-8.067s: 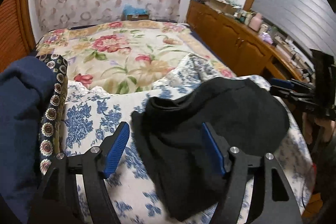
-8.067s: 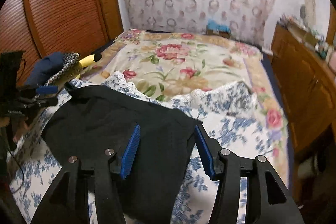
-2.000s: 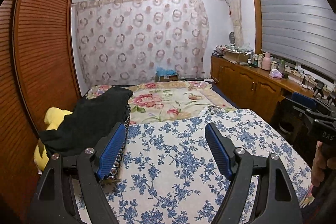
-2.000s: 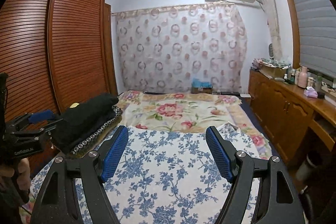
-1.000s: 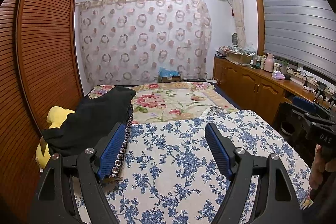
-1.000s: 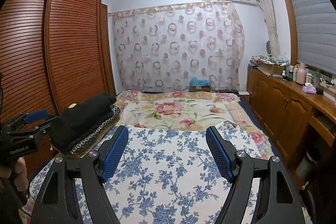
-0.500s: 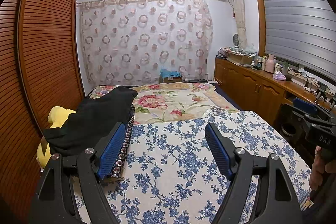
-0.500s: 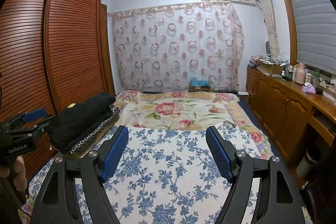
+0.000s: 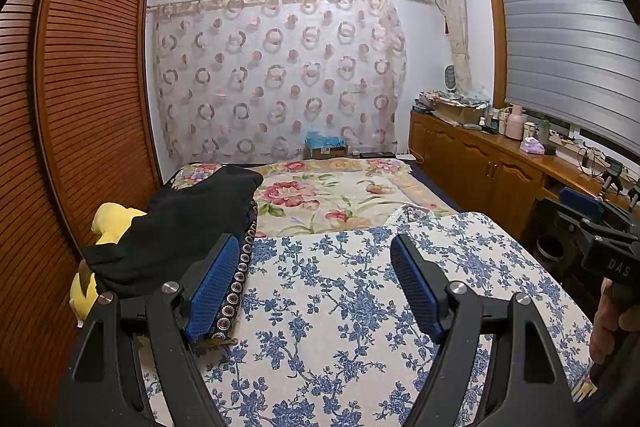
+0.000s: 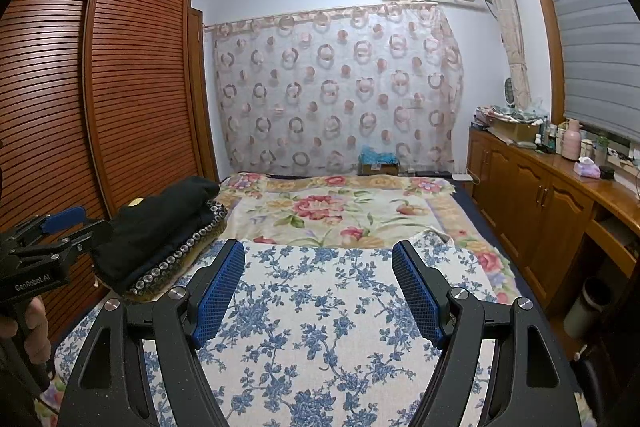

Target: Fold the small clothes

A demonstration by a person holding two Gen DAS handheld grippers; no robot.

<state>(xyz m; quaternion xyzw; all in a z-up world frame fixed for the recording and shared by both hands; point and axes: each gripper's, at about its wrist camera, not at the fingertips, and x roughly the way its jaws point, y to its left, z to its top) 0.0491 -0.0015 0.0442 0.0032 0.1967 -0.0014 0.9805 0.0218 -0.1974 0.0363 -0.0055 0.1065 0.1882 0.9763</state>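
Just blue-floral cloth (image 9: 344,311) covering bed (image 9: 320,195).

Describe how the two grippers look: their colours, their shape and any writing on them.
Both are matte black frames with cut-out openings and silver screws. The left gripper and the right gripper each carry two long blue textured pads. Seen from the side, the left body reads "GenRobot.AI" and the right shows "DAS". A bare hand grips the left handle.

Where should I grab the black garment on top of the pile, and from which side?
Likely its loose near hem: on the black garment that edge droops over the pile's front end, by the left gripper. Come from the front with open jaws; the far end is a thick rounded fold.
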